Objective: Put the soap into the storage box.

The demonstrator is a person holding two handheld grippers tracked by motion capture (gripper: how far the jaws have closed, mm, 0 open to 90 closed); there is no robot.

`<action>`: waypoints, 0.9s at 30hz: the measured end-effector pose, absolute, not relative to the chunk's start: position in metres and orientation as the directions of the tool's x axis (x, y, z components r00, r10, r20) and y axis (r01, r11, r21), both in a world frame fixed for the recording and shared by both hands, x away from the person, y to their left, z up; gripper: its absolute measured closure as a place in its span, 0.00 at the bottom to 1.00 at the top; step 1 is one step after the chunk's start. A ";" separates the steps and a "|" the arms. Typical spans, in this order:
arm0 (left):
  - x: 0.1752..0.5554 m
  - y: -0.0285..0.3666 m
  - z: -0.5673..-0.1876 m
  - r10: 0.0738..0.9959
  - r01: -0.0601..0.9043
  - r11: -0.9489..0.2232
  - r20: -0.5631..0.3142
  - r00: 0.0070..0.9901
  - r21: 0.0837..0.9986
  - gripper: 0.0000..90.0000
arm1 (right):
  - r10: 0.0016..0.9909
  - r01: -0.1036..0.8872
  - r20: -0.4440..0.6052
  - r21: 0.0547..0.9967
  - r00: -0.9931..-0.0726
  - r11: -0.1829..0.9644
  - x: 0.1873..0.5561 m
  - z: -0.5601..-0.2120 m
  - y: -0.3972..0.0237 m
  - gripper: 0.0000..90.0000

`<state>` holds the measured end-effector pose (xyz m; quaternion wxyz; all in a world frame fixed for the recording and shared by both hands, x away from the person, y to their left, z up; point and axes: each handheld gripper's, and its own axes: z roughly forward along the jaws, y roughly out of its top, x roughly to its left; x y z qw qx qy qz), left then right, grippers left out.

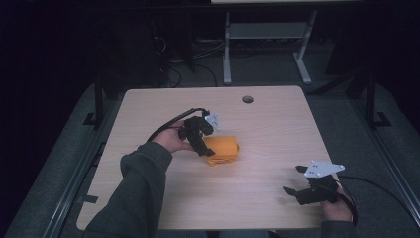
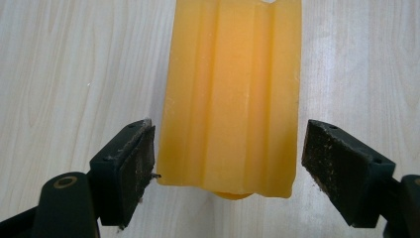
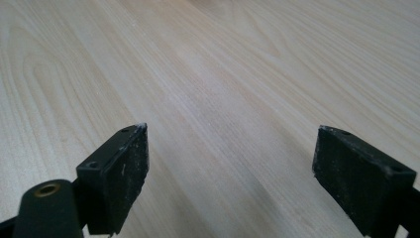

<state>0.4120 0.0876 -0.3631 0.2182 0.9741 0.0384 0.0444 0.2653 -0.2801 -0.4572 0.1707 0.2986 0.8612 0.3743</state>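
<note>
My left tool (image 2: 225,158) straddles the orange block (image 2: 233,94), jaws released; my right tool (image 3: 230,168) is released over bare bench (image 3: 223,74).

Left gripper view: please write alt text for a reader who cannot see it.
An orange ribbed block lies on a light wooden table between the open black jaws of the left gripper. One pad is at the block's edge; the other stands slightly apart.
</note>
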 end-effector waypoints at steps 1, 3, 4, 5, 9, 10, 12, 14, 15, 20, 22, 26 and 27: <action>0.412 0.087 -0.363 0.094 0.054 -0.902 0.073 0.993 0.428 0.23 | 0.643 0.386 -0.072 0.747 -0.763 0.541 0.265 -0.457 -0.280 0.15; 0.411 0.087 -0.362 0.102 0.060 -0.898 0.074 0.992 0.435 0.22 | 0.647 0.390 -0.068 0.749 -0.760 0.536 0.265 -0.457 -0.280 0.15; 0.410 0.087 -0.362 0.101 0.058 -0.899 0.076 0.992 0.435 0.22 | 0.647 0.389 -0.068 0.750 -0.759 0.535 0.265 -0.457 -0.281 0.15; 0.409 0.087 -0.361 0.099 0.054 -0.901 0.084 0.991 0.429 0.22 | 0.649 0.390 -0.068 0.750 -0.758 0.534 0.265 -0.457 -0.281 0.15; 0.407 0.090 -0.358 0.106 0.057 -0.901 0.091 0.990 0.431 0.22 | 0.647 0.387 -0.074 0.748 -0.759 0.539 0.265 -0.457 -0.282 0.15; 0.406 0.091 -0.357 0.107 0.055 -0.899 0.096 0.990 0.435 0.22 | 0.649 0.390 -0.069 0.748 -0.758 0.536 0.265 -0.457 -0.281 0.15; 0.403 0.094 -0.357 0.114 0.061 -0.897 0.097 0.989 0.437 0.21 | 0.649 0.392 -0.069 0.748 -0.757 0.536 0.265 -0.457 -0.281 0.15; 0.402 0.095 -0.357 0.111 0.057 -0.897 0.099 0.989 0.438 0.22 | 0.650 0.392 -0.069 0.748 -0.757 0.536 0.265 -0.457 -0.281 0.15; 0.399 0.099 -0.357 0.117 0.060 -0.897 0.105 0.988 0.438 0.22 | 0.651 0.395 -0.067 0.746 -0.756 0.536 0.265 -0.457 -0.281 0.15; 0.395 0.111 -0.357 0.142 0.080 -0.887 0.105 0.984 0.454 0.21 | 0.649 0.391 -0.074 0.743 -0.758 0.543 0.265 -0.458 -0.280 0.15; 0.394 0.113 -0.357 0.147 0.083 -0.886 0.106 0.983 0.457 0.21 | 0.651 0.393 -0.075 0.743 -0.755 0.542 0.265 -0.458 -0.280 0.15; 0.390 0.122 -0.355 0.168 0.101 -0.876 0.101 0.981 0.472 0.21 | 0.657 0.398 -0.068 0.747 -0.751 0.532 0.265 -0.458 -0.280 0.15; 0.390 0.122 -0.355 0.168 0.101 -0.876 0.101 0.981 0.472 0.21 | 0.657 0.398 -0.068 0.747 -0.751 0.532 0.265 -0.458 -0.280 0.15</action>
